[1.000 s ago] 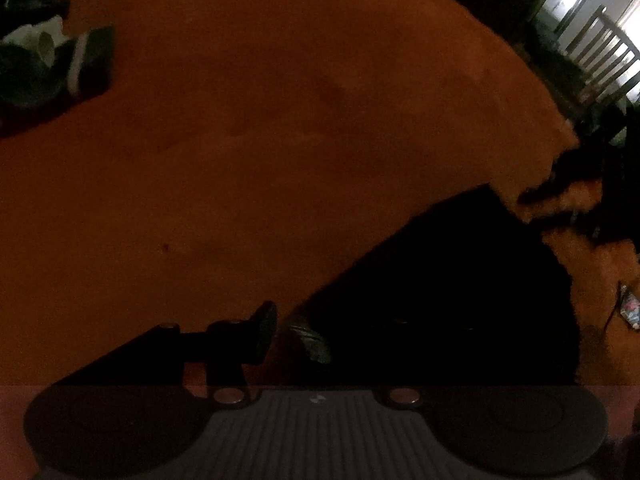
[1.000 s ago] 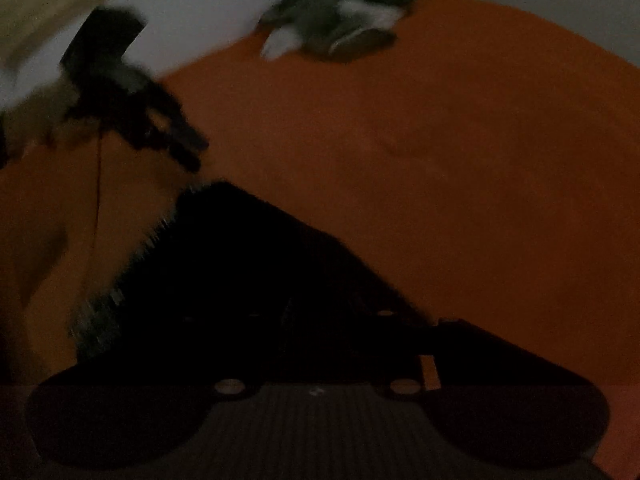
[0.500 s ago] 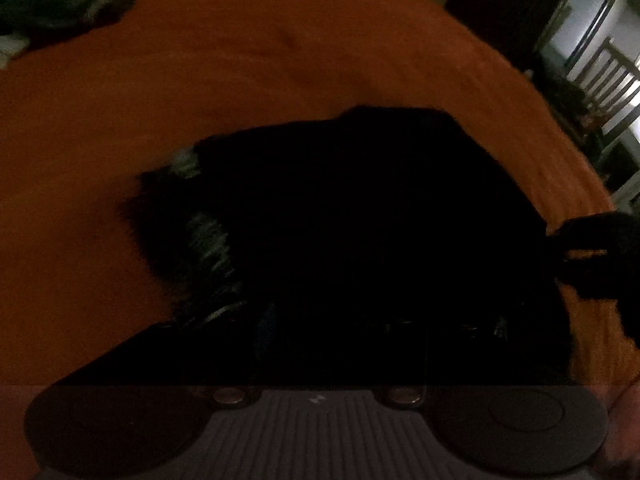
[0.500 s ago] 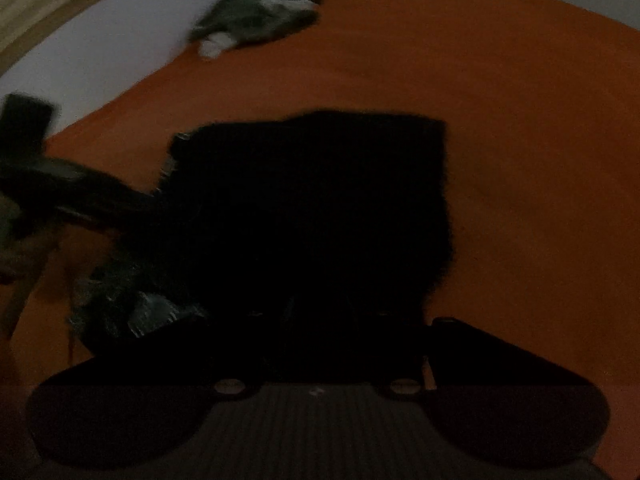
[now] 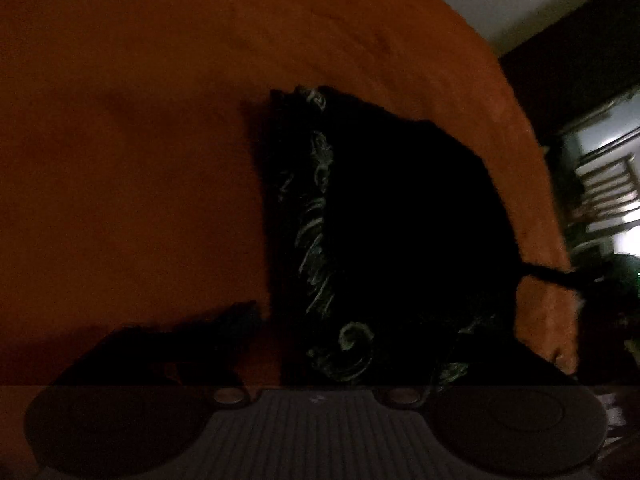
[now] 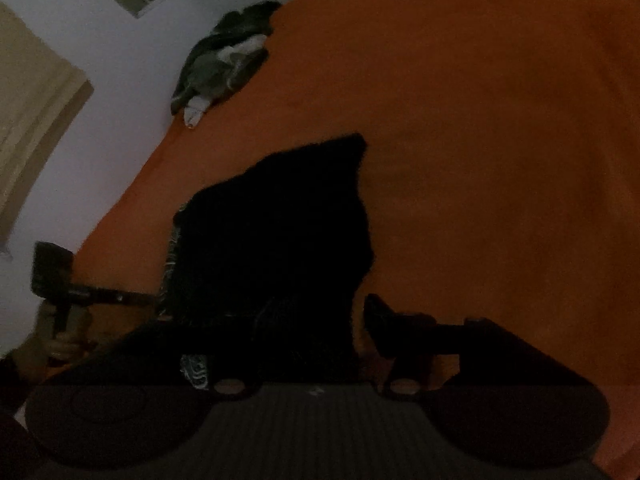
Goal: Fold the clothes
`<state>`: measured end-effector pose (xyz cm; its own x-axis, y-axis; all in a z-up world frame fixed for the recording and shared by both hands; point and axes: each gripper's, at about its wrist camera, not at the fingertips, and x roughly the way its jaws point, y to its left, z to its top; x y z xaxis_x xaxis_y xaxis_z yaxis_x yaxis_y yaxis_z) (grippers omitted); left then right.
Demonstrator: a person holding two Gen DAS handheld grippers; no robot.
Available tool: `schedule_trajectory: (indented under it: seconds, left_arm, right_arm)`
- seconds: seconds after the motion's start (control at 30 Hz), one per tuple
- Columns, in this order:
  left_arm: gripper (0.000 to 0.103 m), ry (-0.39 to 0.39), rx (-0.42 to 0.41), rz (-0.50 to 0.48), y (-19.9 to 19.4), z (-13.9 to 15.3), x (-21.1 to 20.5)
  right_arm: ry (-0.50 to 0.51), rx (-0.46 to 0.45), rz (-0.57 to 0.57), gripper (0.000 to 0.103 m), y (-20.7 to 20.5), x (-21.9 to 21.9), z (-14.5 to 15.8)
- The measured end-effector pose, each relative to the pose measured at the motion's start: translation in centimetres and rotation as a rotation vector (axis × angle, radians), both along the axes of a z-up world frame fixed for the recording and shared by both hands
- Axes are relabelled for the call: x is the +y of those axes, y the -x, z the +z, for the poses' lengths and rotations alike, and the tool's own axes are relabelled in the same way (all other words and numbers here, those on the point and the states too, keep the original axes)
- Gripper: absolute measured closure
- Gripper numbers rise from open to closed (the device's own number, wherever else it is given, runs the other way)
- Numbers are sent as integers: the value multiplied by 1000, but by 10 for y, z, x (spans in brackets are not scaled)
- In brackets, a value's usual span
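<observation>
Black garment point(image 5: 400, 220), patterned trim, lying folded on the orange bed point(image 5: 140, 160) — fold just laid down, release under way.
Left hand-held gripper point(image 5: 320, 344): jaws have just been opening, spread over the near edge, no pinch visible. Right hand-held gripper point(image 6: 304, 320): likewise just opened, cloth between the fingers, apparently loose. Next, I judge: withdraw both cleanly, then smooth or fold again. Spare clothes point(image 6: 224, 60) heaped at the bed's far edge.

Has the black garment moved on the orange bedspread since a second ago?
Yes. The black garment lay low against the orange bedspread; it now reaches farther up it, toward the grey clothes pile.
</observation>
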<state>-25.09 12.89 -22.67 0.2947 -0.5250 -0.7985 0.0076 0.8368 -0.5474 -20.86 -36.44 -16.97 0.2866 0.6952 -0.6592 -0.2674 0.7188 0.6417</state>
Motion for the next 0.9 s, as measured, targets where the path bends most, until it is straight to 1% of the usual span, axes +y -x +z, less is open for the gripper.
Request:
schedule_trajectory:
  seconds: [0.07,0.13,0.17,0.2,0.23,0.27,0.3,0.33,0.37,0.4,0.43,0.47,0.53,0.6,0.63,0.67,0.7,0.73,0.77,0.8,0.83,0.87,0.9]
  left_arm:
    - [42,3,32,-11,-1,1,-2]
    - [38,25,44,-26,6,-1,-6]
    - [34,40,46,-34,12,-3,-8]
    - [28,57,55,-35,16,-7,-11]
    - [27,81,77,-26,20,-14,-15]
    - [27,116,106,-12,24,-24,-18]
    - [23,142,123,4,27,-31,-23]
    - [19,156,121,14,30,-36,-28]
    - [12,163,111,18,32,-38,-33]
    - [8,162,93,16,34,-37,-38]
    - [7,176,83,21,34,-38,-42]
    - [7,215,88,35,32,-41,-45]
    - [11,286,95,59,27,-48,-48]
    - [17,344,98,78,22,-57,-53]
    - [17,377,107,94,21,-62,-54]
    - [21,415,126,121,21,-66,-55]
    - [34,454,144,151,21,-72,-57]
    - [43,493,163,182,21,-79,-59]
    - [69,515,176,204,21,-83,-60]
    - [79,515,173,215,24,-83,-61]
    - [81,517,160,224,28,-84,-61]
    - [87,519,146,234,32,-84,-61]
    - [88,519,131,239,36,-83,-61]
  right_arm:
    - [-60,115,12,49,-2,-1,-19]
    - [-101,181,30,49,9,4,-33]
    - [-95,211,44,49,18,10,-42]
    - [-89,224,41,49,25,14,-49]
    - [-111,229,24,48,33,16,-55]
    - [-151,234,-4,45,39,16,-59]
    - [-193,243,-27,40,43,17,-62]
    - [-235,250,-36,31,43,19,-63]
    - [-277,260,-45,29,42,21,-63]
    - [-318,275,-52,29,41,23,-64]
    - [-357,290,-58,29,40,27,-66]
    - [-392,301,-65,29,38,34,-69]
    - [-413,311,-91,32,34,46,-74]
    - [-412,331,-105,45,36,60,-77]
    - [-403,330,-116,62,39,63,-78]
    - [-391,327,-131,73,40,64,-78]
    - [-387,328,-148,74,41,64,-78]
    - [-401,335,-171,76,43,61,-79]
    - [-410,339,-191,78,46,58,-78]
    - [-409,331,-207,79,50,54,-77]
    - [-404,328,-218,80,54,51,-75]
    - [-401,334,-225,81,58,49,-73]
    - [-398,335,-226,82,61,48,-70]
